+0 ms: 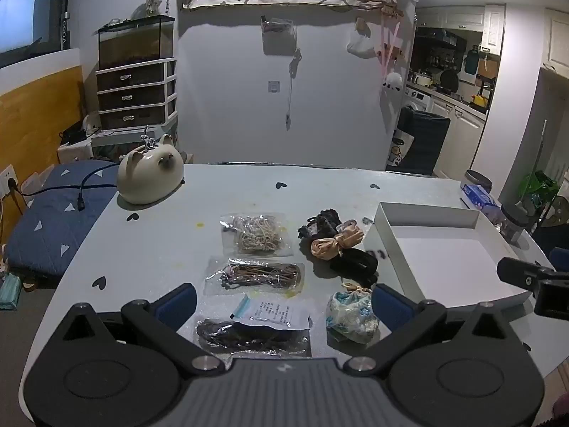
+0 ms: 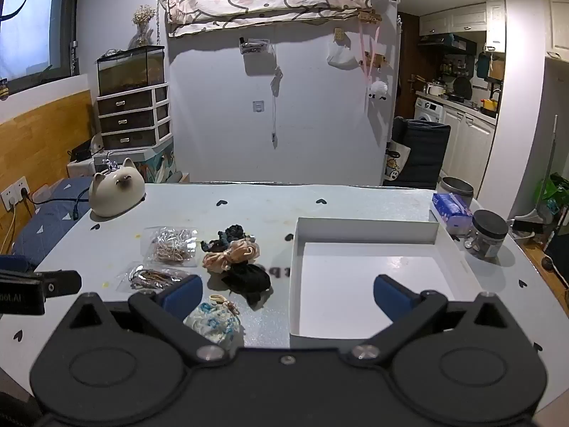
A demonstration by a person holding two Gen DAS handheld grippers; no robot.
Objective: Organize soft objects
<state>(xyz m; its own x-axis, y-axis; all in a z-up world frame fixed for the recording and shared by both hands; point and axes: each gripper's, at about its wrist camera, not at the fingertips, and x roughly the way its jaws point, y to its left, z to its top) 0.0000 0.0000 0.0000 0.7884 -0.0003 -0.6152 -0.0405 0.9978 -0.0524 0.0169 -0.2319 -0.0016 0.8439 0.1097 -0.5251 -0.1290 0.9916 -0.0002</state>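
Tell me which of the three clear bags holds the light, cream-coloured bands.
The farthest bag, nearest the cat-shaped ornament; the two closer bags hold dark bands.

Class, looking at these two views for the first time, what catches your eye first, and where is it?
The empty white box on the table's right side stands out. Left of it lies a heap of scrunchies, with clear bags of hair ties further left. A cream cat-shaped ornament sits at the far left corner.

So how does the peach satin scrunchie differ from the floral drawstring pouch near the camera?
The peach satin scrunchie is plain, shiny and knotted into a bow; the floral drawstring pouch is pale with a blue flower print and cinched at the top. The scrunchie lies touching the black scrunchies; the pouch sits apart, nearer the camera. Both are soft, rest on the table, and lie outside the white box.
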